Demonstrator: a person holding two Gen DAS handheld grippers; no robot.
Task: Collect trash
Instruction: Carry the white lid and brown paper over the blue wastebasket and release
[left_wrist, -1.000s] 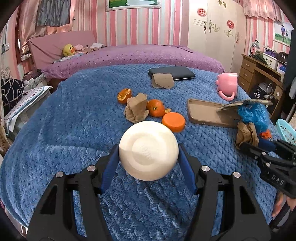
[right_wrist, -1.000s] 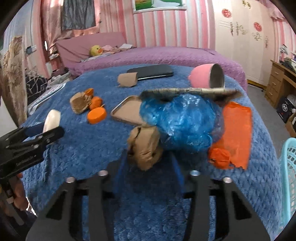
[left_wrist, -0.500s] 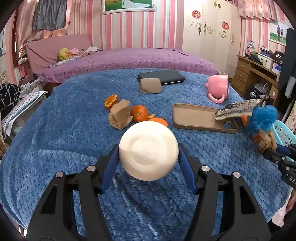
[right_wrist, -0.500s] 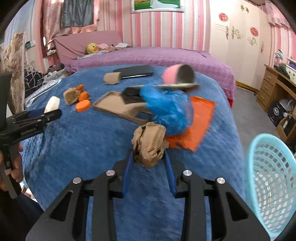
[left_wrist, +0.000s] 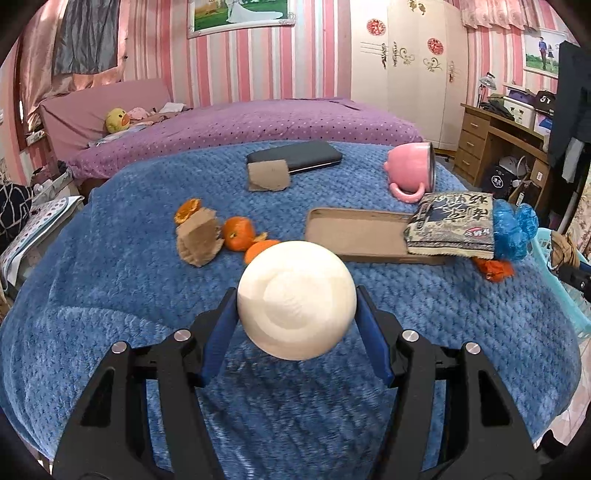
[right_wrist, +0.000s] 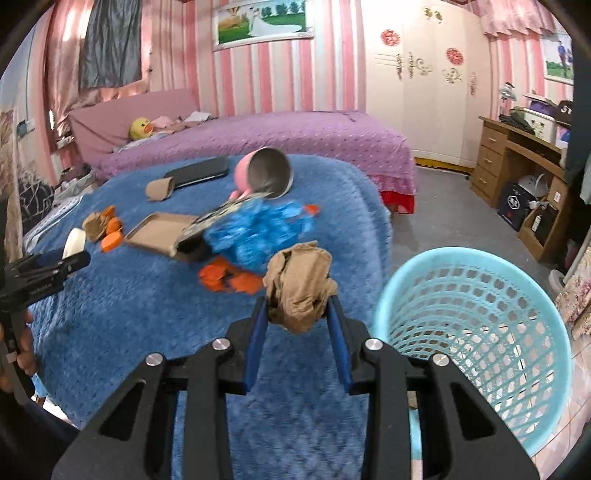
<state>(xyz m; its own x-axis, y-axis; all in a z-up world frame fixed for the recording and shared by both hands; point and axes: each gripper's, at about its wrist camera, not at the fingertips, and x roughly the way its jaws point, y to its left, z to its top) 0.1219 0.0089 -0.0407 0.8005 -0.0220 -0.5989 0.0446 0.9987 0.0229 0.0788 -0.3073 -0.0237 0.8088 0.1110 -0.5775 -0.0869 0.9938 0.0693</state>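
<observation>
Right tool (right_wrist: 298, 308) is clamped on a crumpled brown paper wad (right_wrist: 298, 284), held above the blue blanket's edge, just left of the light-blue mesh basket (right_wrist: 476, 314). To finish the step well: carry the wad over the basket mouth before releasing, since light paper could catch the rim. Left tool (left_wrist: 296, 314) grips a smooth, cream, rounded disc-like object (left_wrist: 296, 299), held over the table covered by the fuzzy waffle-textured blue blanket (left_wrist: 110, 295). Trash on the blanket: orange peel bits (left_wrist: 240, 232), torn brown cardboard (left_wrist: 199, 236), crinkly blue plastic bag (left_wrist: 515, 230), glossy snack wrapper (left_wrist: 454, 225). Also there: flat tan tray (left_wrist: 354, 234), pink mug on its side (left_wrist: 410, 173).
</observation>
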